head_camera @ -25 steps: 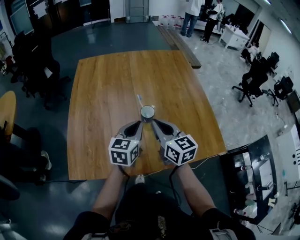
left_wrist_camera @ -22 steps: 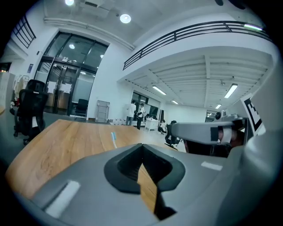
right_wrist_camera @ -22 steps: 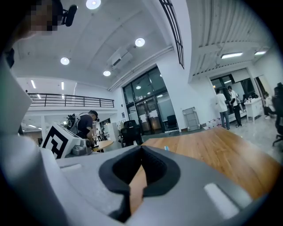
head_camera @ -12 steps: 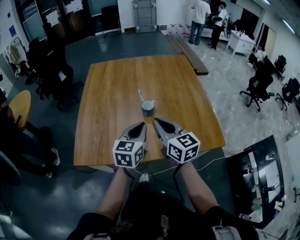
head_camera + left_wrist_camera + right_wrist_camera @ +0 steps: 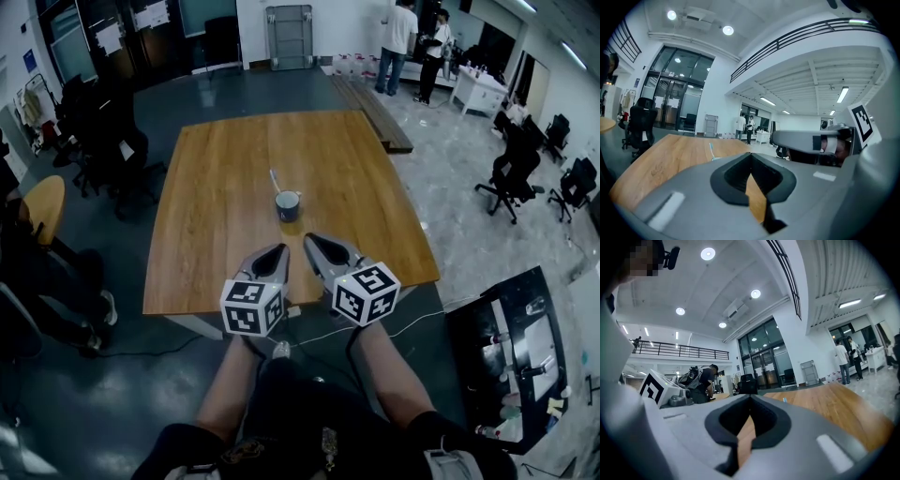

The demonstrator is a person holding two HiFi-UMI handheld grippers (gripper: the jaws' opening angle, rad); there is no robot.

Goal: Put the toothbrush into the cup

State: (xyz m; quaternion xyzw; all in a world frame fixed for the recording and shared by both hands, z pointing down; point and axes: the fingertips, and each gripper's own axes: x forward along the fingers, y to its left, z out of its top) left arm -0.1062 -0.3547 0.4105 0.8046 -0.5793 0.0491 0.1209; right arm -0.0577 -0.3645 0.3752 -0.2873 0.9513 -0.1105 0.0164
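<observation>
A dark cup (image 5: 288, 205) stands on the wooden table (image 5: 216, 187), with the toothbrush (image 5: 274, 179) upright in it and leaning to the left. My left gripper (image 5: 279, 250) and right gripper (image 5: 307, 241) hover side by side over the table's near edge, a short way from the cup. Both are shut and hold nothing. In the left gripper view the jaws (image 5: 751, 153) meet at the tip, and the toothbrush (image 5: 711, 149) shows beyond them. The right gripper (image 5: 750, 397) is shut too, with the toothbrush (image 5: 784, 400) just peeking over its jaw.
Office chairs (image 5: 511, 173) stand right of the table and others (image 5: 103, 150) to its left. A round yellow table (image 5: 37, 211) is at the far left. A long bench (image 5: 375, 112) runs past the table's far right corner. People (image 5: 403, 37) stand at the back. A white cable (image 5: 412, 323) trails off the near edge.
Both grippers have drawn back from the cup toward the table's near edge and risen a little. The cup with the toothbrush stays in place on the table.
</observation>
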